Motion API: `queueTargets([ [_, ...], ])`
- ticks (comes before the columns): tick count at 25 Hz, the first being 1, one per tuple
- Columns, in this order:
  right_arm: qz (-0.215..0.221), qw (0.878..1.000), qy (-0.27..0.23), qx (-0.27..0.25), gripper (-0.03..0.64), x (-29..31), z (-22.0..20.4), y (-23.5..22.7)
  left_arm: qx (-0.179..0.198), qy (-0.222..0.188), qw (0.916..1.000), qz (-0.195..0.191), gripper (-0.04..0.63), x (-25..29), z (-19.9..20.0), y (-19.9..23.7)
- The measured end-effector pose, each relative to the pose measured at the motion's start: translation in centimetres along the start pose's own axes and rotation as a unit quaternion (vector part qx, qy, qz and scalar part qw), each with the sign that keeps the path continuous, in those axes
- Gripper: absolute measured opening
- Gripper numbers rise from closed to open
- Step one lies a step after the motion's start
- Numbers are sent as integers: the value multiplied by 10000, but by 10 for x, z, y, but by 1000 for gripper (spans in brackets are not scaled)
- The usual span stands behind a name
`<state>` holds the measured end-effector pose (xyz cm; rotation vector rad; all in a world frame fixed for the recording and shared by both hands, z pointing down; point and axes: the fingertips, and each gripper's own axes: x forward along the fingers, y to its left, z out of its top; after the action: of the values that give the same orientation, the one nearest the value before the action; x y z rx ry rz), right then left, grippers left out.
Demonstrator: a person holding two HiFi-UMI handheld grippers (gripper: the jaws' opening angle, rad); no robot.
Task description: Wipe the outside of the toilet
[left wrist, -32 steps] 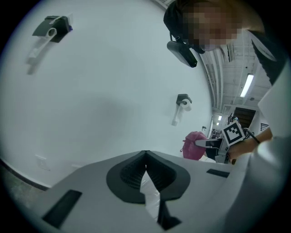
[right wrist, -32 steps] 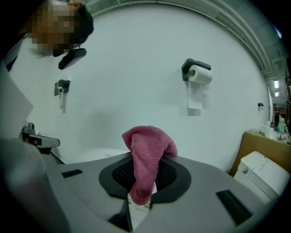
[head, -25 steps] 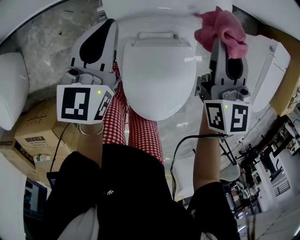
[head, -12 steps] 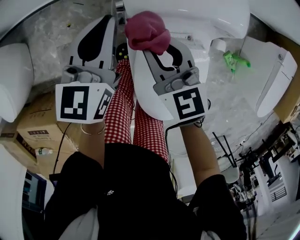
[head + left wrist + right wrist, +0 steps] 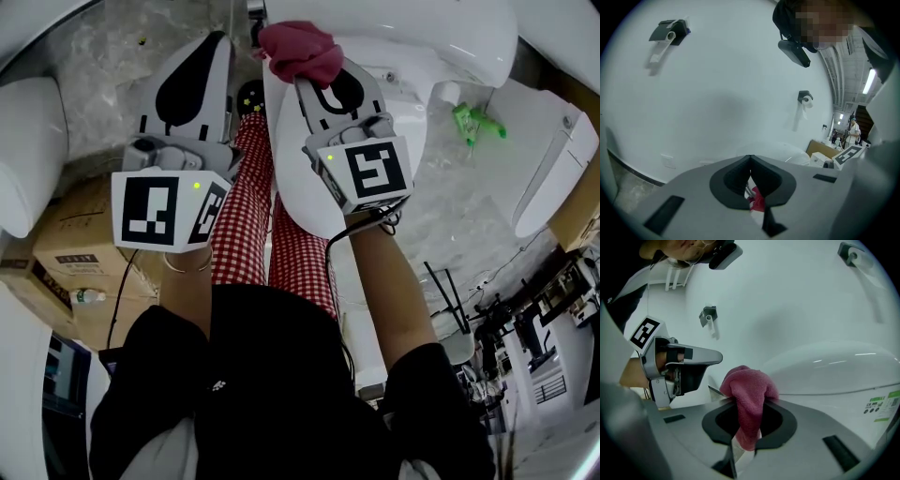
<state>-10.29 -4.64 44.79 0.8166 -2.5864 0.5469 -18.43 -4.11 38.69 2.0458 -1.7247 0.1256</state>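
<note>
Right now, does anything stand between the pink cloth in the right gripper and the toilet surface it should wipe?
Nothing visible does. The right gripper is shut on the pink cloth, which sits right beside the toilet. The left gripper hangs off to one side, clear of both.

Nothing legible; toilet sticker (image 5: 880, 405) and box label (image 5: 72, 260) print too small.

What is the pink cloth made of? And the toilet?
The cloth looks like soft woven fabric, maybe microfibre: a fine knobbly weave, matt, folding limply. The toilet looks like glazed ceramic or hard plastic: smooth, white, with shiny light streaks.
</note>
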Motion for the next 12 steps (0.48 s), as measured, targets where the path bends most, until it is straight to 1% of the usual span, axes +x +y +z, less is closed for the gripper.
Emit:
queueTargets([
  [7, -129, 9998, 92, 81, 73, -3, -1, -14, 64, 74, 9998, -143, 6, 9, -3, -11],
  [12, -436, 9983, 67, 371, 72, -12, -2, -35, 67, 91, 9997, -227, 6, 15, -3, -15],
])
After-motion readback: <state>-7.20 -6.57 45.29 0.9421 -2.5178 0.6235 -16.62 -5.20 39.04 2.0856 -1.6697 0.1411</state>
